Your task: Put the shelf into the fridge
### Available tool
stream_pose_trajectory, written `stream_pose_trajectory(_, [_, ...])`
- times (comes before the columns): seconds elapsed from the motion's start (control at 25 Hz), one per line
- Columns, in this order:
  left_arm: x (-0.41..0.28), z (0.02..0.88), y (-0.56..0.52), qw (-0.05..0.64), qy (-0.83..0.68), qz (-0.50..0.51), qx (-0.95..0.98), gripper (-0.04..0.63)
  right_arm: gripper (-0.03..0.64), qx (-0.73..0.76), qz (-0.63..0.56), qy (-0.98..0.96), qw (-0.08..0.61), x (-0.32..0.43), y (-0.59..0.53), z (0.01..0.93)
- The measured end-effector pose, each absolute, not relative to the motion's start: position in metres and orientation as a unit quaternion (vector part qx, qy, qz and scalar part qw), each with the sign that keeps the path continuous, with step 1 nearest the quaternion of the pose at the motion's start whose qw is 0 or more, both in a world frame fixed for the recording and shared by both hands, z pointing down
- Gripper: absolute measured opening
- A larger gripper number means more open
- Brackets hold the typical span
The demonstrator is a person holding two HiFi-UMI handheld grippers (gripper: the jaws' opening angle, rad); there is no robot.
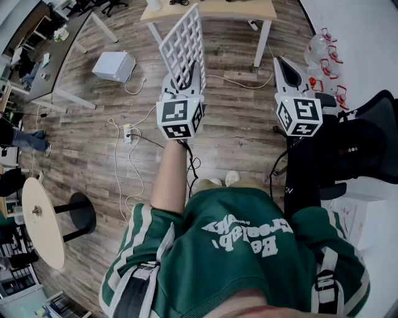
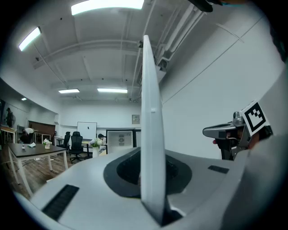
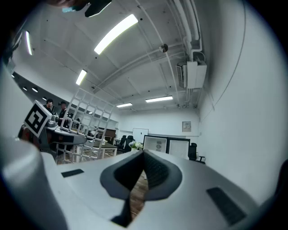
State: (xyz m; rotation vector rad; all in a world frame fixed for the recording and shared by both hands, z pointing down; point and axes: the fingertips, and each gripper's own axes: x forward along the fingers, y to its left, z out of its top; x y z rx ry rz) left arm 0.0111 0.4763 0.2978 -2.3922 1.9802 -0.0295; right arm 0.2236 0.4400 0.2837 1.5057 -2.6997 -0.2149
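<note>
Left gripper [image 1: 185,79] is clamped on one edge of a white lattice shelf [image 2: 150,112], which rises upright from its jaws; right gripper [image 3: 142,161] is closed and empty alongside; shelf looks light, rigid and smooth; probably steadiest gripped by its outer frame.

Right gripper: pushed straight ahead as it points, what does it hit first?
Nothing close: the right gripper points level over the floor. First in line looks like the far white panel, depth unclear.

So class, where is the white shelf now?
Head view, left of centre: the shelf stands on edge, clamped in the left hand-held gripper, near the table.
</note>
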Motion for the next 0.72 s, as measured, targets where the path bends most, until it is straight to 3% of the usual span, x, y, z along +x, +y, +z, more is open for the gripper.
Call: stream_pose_trajectory(0.72, [0.03, 0.299, 0.463, 0.021, 0.642, -0.002, -0.767, 0.046, 0.003, 0.468, -0.063, -0.881, -0.003, 0.244, 0.425, 0.295])
